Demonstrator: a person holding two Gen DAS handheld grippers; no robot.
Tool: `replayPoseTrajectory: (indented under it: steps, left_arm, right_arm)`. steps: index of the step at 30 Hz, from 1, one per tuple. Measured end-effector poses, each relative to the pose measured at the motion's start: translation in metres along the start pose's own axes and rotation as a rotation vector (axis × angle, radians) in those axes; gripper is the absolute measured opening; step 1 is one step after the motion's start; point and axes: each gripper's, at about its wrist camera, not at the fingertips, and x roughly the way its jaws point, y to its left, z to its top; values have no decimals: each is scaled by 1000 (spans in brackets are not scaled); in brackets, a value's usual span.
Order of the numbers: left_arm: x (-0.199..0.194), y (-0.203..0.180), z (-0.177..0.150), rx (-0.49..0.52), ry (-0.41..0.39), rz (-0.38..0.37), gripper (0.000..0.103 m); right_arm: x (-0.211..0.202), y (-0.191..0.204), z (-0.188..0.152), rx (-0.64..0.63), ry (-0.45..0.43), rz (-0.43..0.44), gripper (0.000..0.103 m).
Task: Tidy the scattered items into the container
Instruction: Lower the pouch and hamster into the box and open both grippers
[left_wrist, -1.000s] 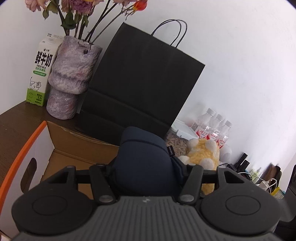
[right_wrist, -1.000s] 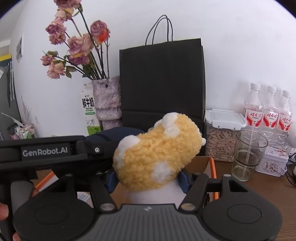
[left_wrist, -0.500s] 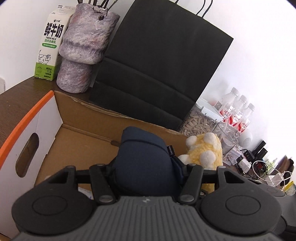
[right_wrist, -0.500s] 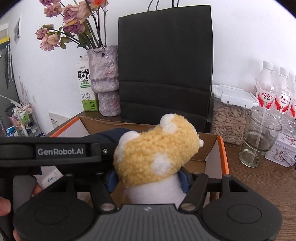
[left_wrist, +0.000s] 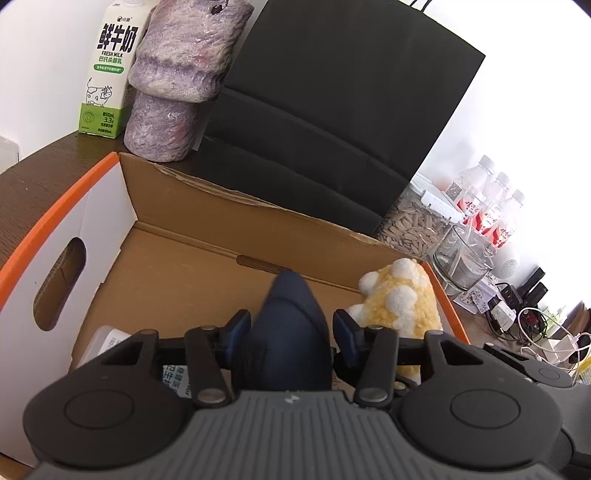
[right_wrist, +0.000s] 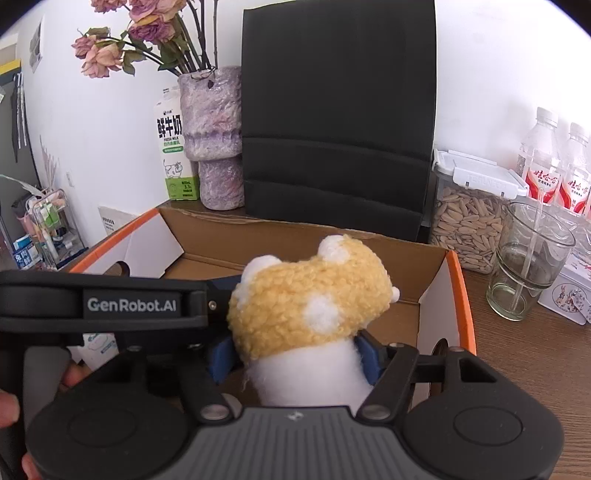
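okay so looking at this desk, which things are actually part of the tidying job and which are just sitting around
Part of the job:
- navy blue soft pouch, between the left tongs
- yellow and white fluffy plush toy, in the right tongs
- orange-rimmed cardboard box

Just sitting around:
- green and white milk carton
- purple textured vase
- black paper bag
- clear drinking glass

- Dark wooden counter (right_wrist: 517, 354)
- On it: open cardboard box (left_wrist: 258, 229), milk carton (left_wrist: 109, 70), purple vase (left_wrist: 173, 81), black paper bag (left_wrist: 332, 110), seed jar (right_wrist: 469, 225), drinking glass (right_wrist: 528, 258), water bottles (right_wrist: 543, 158)
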Motion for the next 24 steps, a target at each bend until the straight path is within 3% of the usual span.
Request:
replayPoseTrajectory:
  steps: [1, 3, 7, 14, 24]
  left_arm:
    - [-1, 0, 0, 0, -3, 3, 52]
    - [-3, -1, 1, 5, -12, 18, 61]
    - [-12, -4, 3, 29, -48, 53, 102]
    - [-29, -9, 6, 83, -94, 109, 103]
    - [-45, -11, 9, 113, -121, 110, 103]
  right_arm:
    - [-1, 0, 0, -1, -2, -2, 81]
    - [-3, -1, 1, 1, -6, -8, 85]
    - [-7, -4, 3, 13, -9, -11, 99]
    - [-17, -4, 6, 11, -29, -20, 103]
    - [-30, -4, 9, 13, -58, -58, 103]
